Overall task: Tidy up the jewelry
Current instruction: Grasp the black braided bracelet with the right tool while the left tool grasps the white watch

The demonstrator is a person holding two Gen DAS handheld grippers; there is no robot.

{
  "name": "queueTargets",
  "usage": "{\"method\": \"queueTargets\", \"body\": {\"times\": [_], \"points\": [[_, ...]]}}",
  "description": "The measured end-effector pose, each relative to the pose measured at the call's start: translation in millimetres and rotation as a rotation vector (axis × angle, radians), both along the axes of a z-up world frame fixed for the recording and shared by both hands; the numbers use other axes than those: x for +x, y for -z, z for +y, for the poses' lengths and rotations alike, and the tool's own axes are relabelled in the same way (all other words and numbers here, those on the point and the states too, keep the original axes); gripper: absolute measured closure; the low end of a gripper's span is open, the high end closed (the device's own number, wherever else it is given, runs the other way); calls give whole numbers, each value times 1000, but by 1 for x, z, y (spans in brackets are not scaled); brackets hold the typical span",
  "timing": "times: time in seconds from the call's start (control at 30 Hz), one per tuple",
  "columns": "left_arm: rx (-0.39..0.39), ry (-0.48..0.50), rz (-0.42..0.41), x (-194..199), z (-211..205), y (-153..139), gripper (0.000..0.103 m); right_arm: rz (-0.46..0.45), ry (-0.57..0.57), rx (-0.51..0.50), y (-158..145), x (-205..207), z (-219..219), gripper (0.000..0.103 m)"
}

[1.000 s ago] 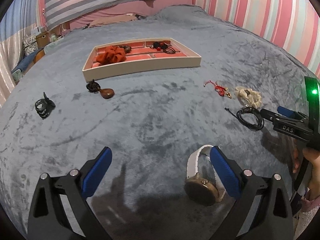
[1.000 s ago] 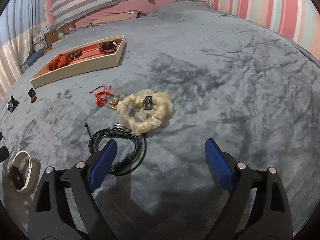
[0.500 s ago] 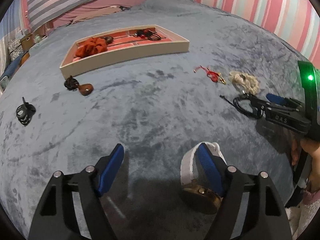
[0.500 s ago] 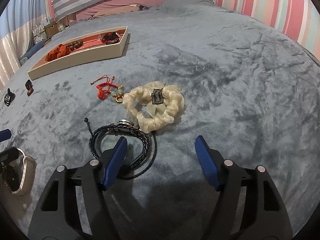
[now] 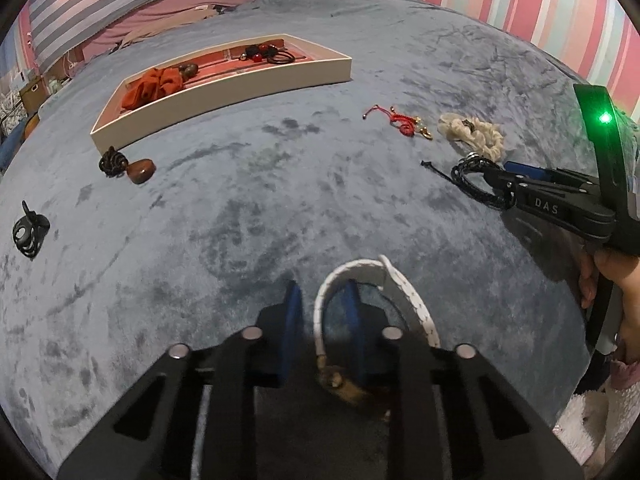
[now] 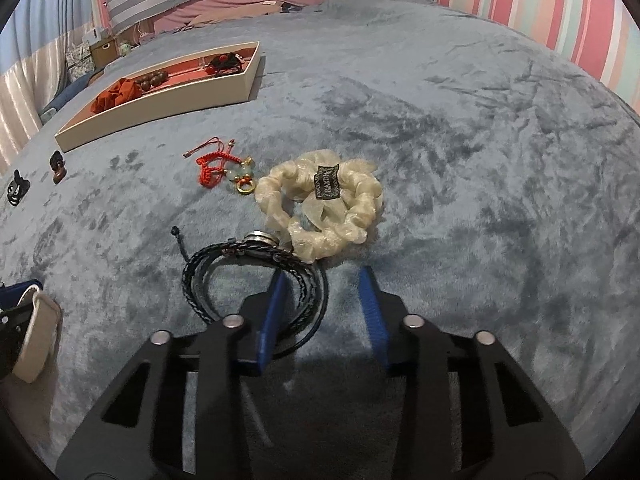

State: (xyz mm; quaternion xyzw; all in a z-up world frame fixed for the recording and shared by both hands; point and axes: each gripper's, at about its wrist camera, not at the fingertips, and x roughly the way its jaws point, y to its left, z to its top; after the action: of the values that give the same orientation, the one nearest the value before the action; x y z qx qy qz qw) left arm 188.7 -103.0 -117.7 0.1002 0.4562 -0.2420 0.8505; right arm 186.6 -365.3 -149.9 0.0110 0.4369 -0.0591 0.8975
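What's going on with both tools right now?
A person is tidying jewelry off a grey blanket toward a tray. The left tool has just been closing around one side of the white watch strap, the right tool around one side of the black braided bracelet; neither visibly pinches yet. Both pieces lie on the blanket. A cream scrunchie and red cord bracelet wait nearby.
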Motion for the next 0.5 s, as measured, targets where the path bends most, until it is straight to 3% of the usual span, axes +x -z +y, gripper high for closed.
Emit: {"method": "queueTargets", "body": {"times": [0.1,0.5], "points": [[0,-12,-8,-2,3,0,89,-9,-13,11,0,-4,2,87],[-63,-56,-32,-8,29,-14,98,-82,-57,54,-12,-26,22,96]]}}
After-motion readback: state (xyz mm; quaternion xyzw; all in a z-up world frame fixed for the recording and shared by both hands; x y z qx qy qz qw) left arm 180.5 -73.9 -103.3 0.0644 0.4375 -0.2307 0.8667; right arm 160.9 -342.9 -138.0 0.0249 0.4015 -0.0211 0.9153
